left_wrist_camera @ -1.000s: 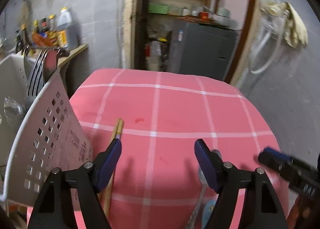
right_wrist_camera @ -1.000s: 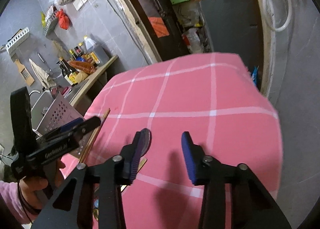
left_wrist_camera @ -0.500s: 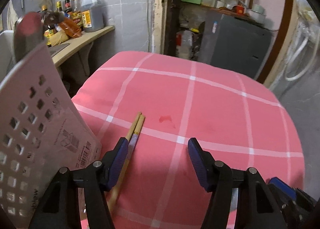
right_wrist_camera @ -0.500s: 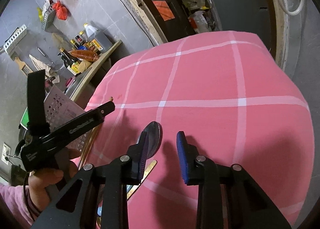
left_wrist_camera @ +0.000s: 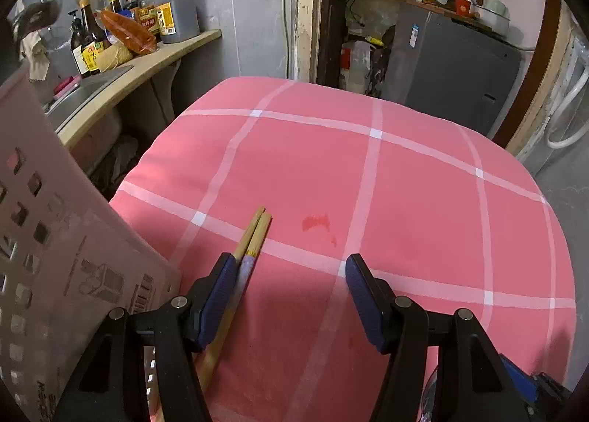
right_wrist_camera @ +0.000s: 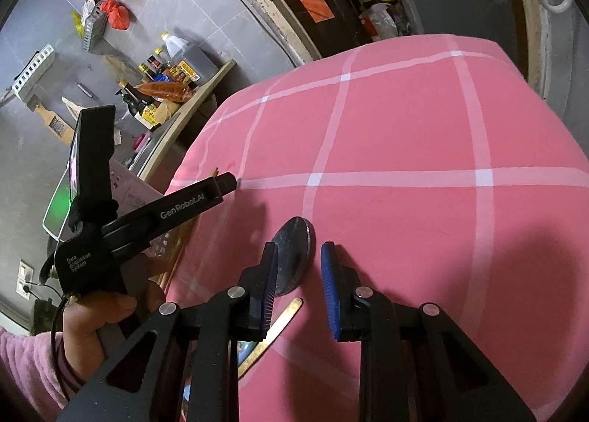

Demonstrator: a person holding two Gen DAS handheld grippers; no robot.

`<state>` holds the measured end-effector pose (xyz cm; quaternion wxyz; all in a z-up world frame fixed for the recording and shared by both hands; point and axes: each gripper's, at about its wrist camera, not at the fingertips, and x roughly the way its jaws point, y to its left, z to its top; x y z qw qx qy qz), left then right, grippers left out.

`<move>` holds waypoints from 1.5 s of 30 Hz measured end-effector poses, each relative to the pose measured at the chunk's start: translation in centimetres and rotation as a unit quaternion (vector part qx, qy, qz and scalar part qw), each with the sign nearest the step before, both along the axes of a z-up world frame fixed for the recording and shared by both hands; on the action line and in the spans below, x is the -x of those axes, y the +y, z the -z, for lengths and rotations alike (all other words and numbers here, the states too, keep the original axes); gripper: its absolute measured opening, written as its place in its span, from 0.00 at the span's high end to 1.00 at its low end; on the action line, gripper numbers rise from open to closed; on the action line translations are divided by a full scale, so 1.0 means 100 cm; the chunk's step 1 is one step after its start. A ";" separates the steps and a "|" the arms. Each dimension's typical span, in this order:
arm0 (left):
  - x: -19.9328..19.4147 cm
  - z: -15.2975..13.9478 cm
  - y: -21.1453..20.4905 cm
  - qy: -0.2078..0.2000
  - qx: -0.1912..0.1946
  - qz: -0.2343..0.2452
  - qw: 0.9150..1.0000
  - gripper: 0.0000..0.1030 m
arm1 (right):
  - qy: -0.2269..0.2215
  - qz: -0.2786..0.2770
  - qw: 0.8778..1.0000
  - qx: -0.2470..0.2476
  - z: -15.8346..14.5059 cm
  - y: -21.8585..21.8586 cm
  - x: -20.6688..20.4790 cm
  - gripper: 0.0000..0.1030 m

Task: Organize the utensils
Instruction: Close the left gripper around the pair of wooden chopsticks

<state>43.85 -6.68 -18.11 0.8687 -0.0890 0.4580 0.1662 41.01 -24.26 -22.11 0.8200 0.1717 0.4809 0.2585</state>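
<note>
Two wooden chopsticks (left_wrist_camera: 254,234) lie side by side on the pink checked tablecloth (left_wrist_camera: 405,182). My left gripper (left_wrist_camera: 287,293) is open just above them, its left finger right beside their shafts, nothing pressed. A metal spoon (right_wrist_camera: 294,252) with a gold handle (right_wrist_camera: 272,326) lies on the cloth. My right gripper (right_wrist_camera: 300,280) hangs over its bowl with the jaws closing; the spoon is between the pads, and a gap still shows on the right side. The right wrist view also shows the left gripper (right_wrist_camera: 221,188), held by a hand (right_wrist_camera: 106,319) in a pink sleeve.
A white perforated basket (left_wrist_camera: 55,256) stands close at the left, against the chopsticks' near end. Behind it are a sink (left_wrist_camera: 84,90) and a counter with sauce bottles (left_wrist_camera: 140,24). A grey cabinet (left_wrist_camera: 452,68) stands past the table's far edge. A red stain (left_wrist_camera: 316,223) marks the cloth.
Both grippers have sunk toward the table. The left one slid away from the basket over the chopsticks and narrowed a little. The right one's jaws have narrowed around the spoon bowl.
</note>
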 end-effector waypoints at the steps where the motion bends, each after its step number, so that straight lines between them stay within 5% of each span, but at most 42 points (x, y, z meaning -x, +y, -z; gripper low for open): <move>1: -0.002 0.000 0.000 0.004 -0.002 0.001 1.000 0.42 | 0.004 -0.001 1.000 -0.001 0.001 0.002 -0.002 0.82; 4: -0.005 0.001 -0.001 0.010 -0.005 0.001 1.000 0.42 | 0.012 -0.002 1.000 -0.007 0.004 0.003 -0.006 0.83; 7: -0.007 0.000 -0.001 0.015 -0.003 -0.002 1.000 0.43 | 0.022 0.000 1.000 0.002 0.007 0.008 -0.010 0.96; 15: -0.001 0.003 0.013 0.020 0.005 -0.022 1.000 0.79 | 0.017 0.019 1.000 -0.003 0.004 -0.005 0.000 0.97; 22: 0.014 0.003 -0.005 0.013 -0.066 0.015 0.998 0.79 | 0.010 0.033 0.999 -0.012 0.002 -0.021 0.008 0.97; 24: 0.012 0.005 -0.009 0.020 -0.091 0.017 0.995 0.67 | 0.005 0.036 0.999 -0.017 0.002 -0.022 0.010 0.97; 32: -0.002 0.002 -0.014 0.046 -0.122 0.010 0.991 0.62 | 0.002 0.035 0.999 -0.029 0.002 -0.023 0.011 0.97; 37: -0.010 0.002 -0.001 0.043 -0.077 -0.001 0.996 0.64 | 0.001 0.035 0.999 -0.027 0.002 -0.023 0.010 0.97; 42: -0.002 0.005 0.008 0.022 -0.048 -0.001 0.999 0.86 | -0.006 0.040 0.999 -0.026 -0.001 -0.025 0.014 0.97; 45: 0.006 0.006 0.011 0.008 -0.022 0.007 1.000 0.87 | -0.006 0.046 0.999 -0.029 -0.002 -0.028 0.017 0.97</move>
